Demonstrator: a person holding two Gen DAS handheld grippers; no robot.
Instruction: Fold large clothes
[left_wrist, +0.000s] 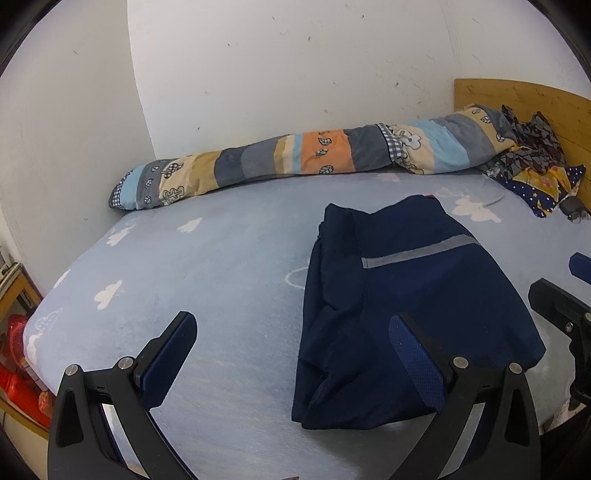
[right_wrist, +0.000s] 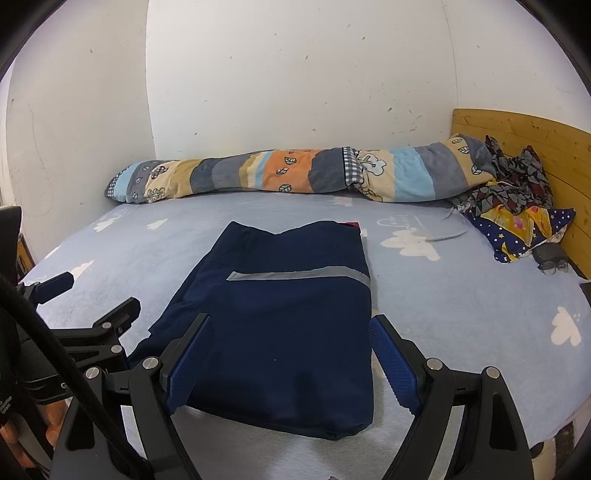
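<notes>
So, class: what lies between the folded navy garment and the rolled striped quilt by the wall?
Only bare sheet with cloud prints; nothing sits between the garment and the quilt. The right wrist view shows it best.

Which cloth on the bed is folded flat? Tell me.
The navy garment with the grey stripe, lying in front of both open grippers. The rolled quilt and crumpled clothes by the headboard are not.

Both views are taken low and near over the bed (left_wrist: 229, 258), facing the white wall (right_wrist: 295, 92). The folded navy garment (left_wrist: 399, 314) (right_wrist: 288, 332) is shared, seen right of centre from the left wrist and centred from the right wrist.
</notes>
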